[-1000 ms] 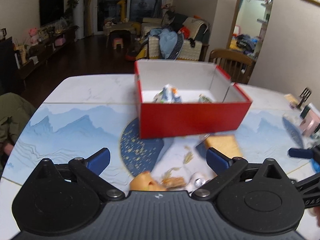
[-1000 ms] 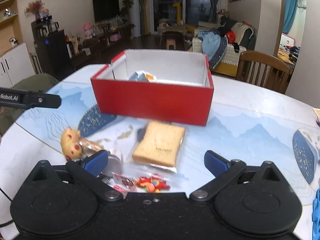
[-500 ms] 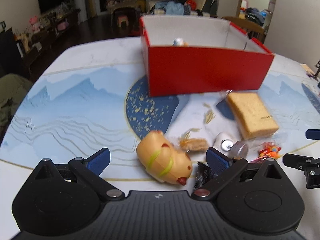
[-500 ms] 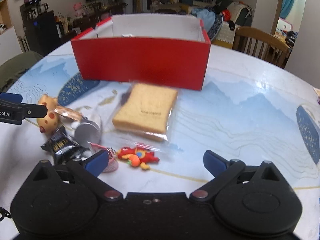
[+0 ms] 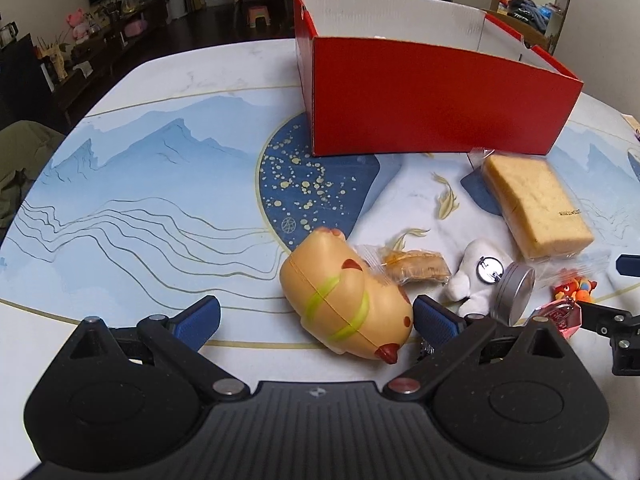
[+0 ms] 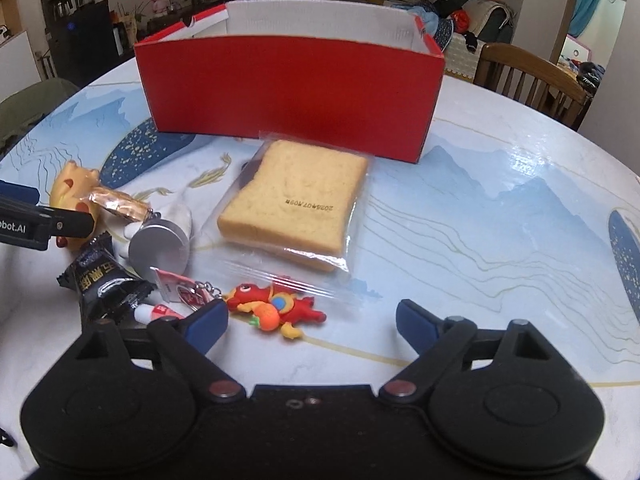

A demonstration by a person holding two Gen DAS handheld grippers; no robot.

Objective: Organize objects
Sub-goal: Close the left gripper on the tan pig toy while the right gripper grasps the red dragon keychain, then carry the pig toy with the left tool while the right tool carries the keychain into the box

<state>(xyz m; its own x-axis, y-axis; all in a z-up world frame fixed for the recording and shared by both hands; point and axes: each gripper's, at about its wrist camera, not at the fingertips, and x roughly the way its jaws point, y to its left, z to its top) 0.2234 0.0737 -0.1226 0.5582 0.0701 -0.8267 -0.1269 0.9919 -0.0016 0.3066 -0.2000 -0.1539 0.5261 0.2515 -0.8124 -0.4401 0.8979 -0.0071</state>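
Observation:
A red box (image 5: 432, 96) stands open at the back of the table; it also shows in the right wrist view (image 6: 288, 92). In front of it lie a wrapped bread slice (image 6: 296, 204), an orange hamster toy (image 5: 348, 300), a small wrapped cake (image 5: 416, 266), a white plush with a silver tin (image 5: 514, 286), a black snack packet (image 6: 102, 280) and a red dragon charm (image 6: 276, 308). My left gripper (image 5: 316, 320) is open low over the table, with the hamster toy against its right finger. My right gripper (image 6: 312, 322) is open just before the dragon charm.
The round table (image 5: 140, 200) has a blue mountain print. A wooden chair (image 6: 528, 76) stands behind it at the right. A pink keychain tag (image 6: 188, 292) lies by the black packet. A green cushion (image 5: 20, 160) sits at the table's left edge.
Both grippers have dropped lower and moved closer to the loose items. The box's inside is no longer visible. Both stay open.

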